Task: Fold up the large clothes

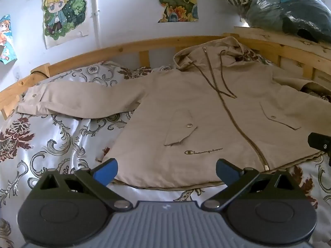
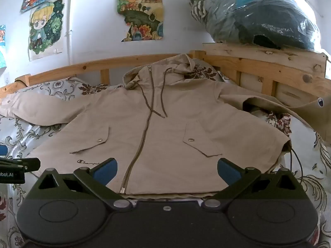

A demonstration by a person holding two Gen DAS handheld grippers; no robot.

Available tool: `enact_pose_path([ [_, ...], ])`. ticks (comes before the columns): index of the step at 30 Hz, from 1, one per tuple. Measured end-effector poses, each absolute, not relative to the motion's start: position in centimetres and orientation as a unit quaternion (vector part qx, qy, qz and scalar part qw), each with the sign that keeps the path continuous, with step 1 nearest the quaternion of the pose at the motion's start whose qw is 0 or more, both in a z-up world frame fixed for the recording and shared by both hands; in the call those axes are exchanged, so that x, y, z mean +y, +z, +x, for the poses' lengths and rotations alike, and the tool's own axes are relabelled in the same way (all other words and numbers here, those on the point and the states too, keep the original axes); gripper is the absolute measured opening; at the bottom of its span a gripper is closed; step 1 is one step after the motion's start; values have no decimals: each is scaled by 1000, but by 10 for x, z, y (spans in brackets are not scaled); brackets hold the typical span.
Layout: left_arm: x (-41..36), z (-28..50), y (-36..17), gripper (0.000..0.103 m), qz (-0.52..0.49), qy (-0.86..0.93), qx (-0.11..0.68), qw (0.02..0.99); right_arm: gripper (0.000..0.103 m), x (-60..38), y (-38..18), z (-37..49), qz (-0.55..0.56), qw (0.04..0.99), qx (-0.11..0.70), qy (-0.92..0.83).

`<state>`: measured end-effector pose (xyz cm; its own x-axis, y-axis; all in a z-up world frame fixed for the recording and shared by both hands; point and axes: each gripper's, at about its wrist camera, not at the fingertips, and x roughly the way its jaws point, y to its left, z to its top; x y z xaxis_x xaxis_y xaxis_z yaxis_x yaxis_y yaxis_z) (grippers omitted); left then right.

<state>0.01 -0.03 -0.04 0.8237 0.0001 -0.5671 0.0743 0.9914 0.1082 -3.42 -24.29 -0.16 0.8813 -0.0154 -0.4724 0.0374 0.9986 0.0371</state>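
Note:
A beige hooded zip jacket [image 1: 186, 111] lies flat, front up, on the bed, hood toward the wall. Its left sleeve [image 1: 78, 101] stretches out to the left. Its right sleeve [image 2: 306, 111] lies folded and raised at the far right. The jacket also fills the right wrist view [image 2: 165, 128]. My left gripper [image 1: 166, 170] is open and empty, just above the left part of the hem. My right gripper [image 2: 167, 170] is open and empty, above the hem right of the zip. The right gripper's edge shows in the left wrist view [image 1: 319, 141].
The bed has a floral sheet [image 1: 41, 144] and a wooden frame rail [image 1: 124, 47] along a wall with posters. A plastic-wrapped bundle of bedding [image 2: 258, 14] sits on the wooden headboard shelf [image 2: 269, 57] at the right. A patterned pillow [image 1: 93, 74] lies behind the left sleeve.

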Motion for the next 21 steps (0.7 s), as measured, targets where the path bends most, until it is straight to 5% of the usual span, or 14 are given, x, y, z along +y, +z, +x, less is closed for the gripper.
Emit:
enact_pose_path([
  [21,-2,0,3,102,61,-16,298,952,102,-245,-4,-33,28,969,244,-15],
])
